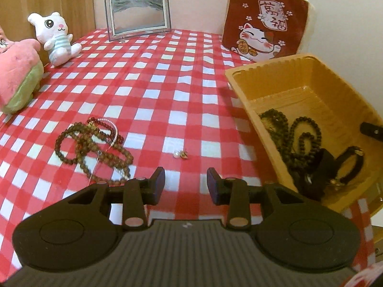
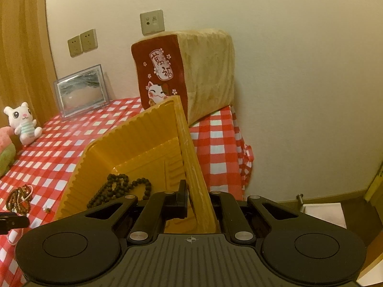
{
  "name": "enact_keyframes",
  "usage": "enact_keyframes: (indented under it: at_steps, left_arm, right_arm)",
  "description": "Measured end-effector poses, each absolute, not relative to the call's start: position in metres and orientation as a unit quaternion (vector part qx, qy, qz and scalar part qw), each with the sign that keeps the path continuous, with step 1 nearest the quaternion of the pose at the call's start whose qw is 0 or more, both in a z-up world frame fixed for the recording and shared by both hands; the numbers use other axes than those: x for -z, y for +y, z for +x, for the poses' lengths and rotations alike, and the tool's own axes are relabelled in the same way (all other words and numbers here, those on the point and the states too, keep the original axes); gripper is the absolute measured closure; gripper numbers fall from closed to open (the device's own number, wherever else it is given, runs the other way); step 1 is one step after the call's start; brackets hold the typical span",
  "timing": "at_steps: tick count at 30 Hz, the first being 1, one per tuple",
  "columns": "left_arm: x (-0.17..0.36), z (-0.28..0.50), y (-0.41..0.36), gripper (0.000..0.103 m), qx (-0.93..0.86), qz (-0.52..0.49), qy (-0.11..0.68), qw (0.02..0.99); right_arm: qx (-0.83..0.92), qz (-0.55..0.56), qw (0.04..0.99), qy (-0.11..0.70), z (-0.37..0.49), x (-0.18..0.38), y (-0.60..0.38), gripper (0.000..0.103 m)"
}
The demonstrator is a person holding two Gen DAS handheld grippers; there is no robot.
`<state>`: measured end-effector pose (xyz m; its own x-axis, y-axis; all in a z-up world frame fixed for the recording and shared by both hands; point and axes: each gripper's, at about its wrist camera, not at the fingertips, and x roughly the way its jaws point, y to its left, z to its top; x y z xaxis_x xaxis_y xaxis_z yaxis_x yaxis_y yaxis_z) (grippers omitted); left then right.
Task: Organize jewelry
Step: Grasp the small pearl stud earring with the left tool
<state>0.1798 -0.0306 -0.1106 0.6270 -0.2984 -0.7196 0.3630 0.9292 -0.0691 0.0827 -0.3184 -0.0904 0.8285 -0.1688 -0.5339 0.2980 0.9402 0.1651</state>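
Earring [image 1: 180,154] just beyond left tool [image 1: 186,186]

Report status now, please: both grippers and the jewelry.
Left gripper open above earring. Right gripper shut on tray wall. Bead bracelets left on cloth.

A white bunny plush [image 1: 56,38], pink plush [image 1: 18,71], picture frame [image 1: 137,13] and cat cushion [image 1: 264,21] ring the checked desk [image 1: 167,83].
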Motion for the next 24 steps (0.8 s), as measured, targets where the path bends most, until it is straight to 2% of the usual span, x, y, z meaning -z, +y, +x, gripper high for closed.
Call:
enact_keyframes:
  at_steps: [11,17,21,24]
  left_arm:
    - [0.133,0.217,-0.045,0.069,0.19,0.064,0.389,0.899]
    - [0.143,0.228,-0.048,0.076,0.192,0.064,0.399,0.894]
    - [0.145,0.231,-0.049,0.086,0.196,0.064,0.398,0.894]
    - [0.145,0.232,-0.05,0.086,0.2,0.063,0.398,0.893]
  right_arm:
    - [0.118,0.123,0.948,0.268,0.094,0.093,-0.316,0.096]
    - [0.116,0.122,0.948,0.269,0.097,0.095,-0.314,0.096]
    - [0.115,0.122,0.948,0.271,0.098,0.095,-0.314,0.096]
    - [0.115,0.122,0.948,0.271,0.098,0.095,-0.313,0.096]
